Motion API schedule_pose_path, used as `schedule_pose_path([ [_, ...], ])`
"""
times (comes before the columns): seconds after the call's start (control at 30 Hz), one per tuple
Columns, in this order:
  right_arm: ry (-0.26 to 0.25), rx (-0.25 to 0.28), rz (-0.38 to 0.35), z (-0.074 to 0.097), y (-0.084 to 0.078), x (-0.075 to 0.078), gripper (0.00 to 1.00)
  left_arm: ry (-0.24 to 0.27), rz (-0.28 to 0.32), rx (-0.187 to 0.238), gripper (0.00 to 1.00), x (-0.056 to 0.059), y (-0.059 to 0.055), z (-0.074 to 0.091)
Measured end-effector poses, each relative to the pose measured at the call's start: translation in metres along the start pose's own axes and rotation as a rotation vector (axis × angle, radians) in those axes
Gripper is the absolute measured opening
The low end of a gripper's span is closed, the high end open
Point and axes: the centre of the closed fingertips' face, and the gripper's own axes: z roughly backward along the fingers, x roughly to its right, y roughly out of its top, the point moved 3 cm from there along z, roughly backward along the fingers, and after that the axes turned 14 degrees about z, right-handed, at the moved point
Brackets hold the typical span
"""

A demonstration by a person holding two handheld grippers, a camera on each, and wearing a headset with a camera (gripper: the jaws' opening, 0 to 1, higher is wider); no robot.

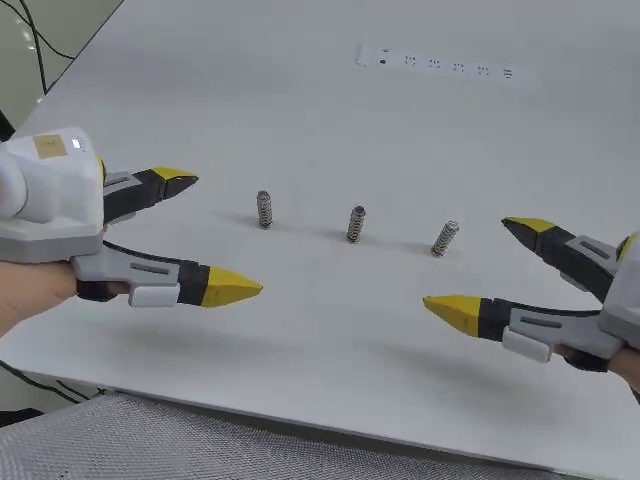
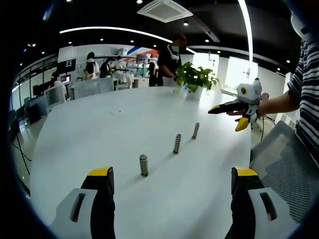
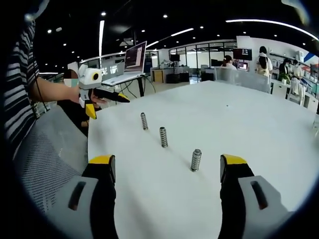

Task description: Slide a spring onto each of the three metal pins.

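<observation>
The left hand-held gripper (image 1: 228,234) and the right hand-held gripper (image 1: 464,261) hover over a white desk (image 1: 330,110), each with jaws spread wide and gripping nothing. The right one's body is cut off by the frame edge. Between them, well clear of both, three springs stand in a row on the desk. The pins are largely hidden inside the coils, with little more than a small cap showing at the tops. The left spring (image 1: 264,209) has its long axis upright. The middle spring (image 1: 356,224) leans slightly, and the right spring (image 1: 445,238) tilts plainly, its top toward the right. A power strip (image 1: 435,65) lies far back, its markings too small to make out.
</observation>
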Motion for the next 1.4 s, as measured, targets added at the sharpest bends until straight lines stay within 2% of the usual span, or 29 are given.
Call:
schedule_pose_path([
  [0.23, -0.055, -0.033, -0.04, 0.023, -0.018, 0.014, 0.94, 0.003, 0.005, 0.001, 0.97, 0.0, 0.001, 0.004],
  [0.37, -0.073, -0.042, -0.055, 0.03, -0.022, 0.015, 0.97, 0.005, 0.007, 0.009, 0.97, 0.0, 0.002, 0.007],
  [0.53, -0.075, -0.035, -0.066, 0.026, -0.019, 0.008, 0.98, 0.013, 0.021, 0.014, 0.97, 0.001, -0.001, 0.008],
  [0.77, -0.041, -0.046, -0.038, 0.013, -0.016, -0.002, 0.98, 0.011, 0.035, 0.028, 0.97, 0.004, -0.002, 0.008],
  [1.17, -0.05, -0.064, -0.043, 0.016, -0.02, 0.003, 0.96, 0.017, 0.039, 0.013, 0.97, 0.001, -0.007, 0.011],
  [1.4, -0.049, -0.056, -0.04, 0.013, -0.018, 0.003, 0.96, 0.01, 0.035, 0.016, 0.97, 0.004, -0.003, 0.007],
])
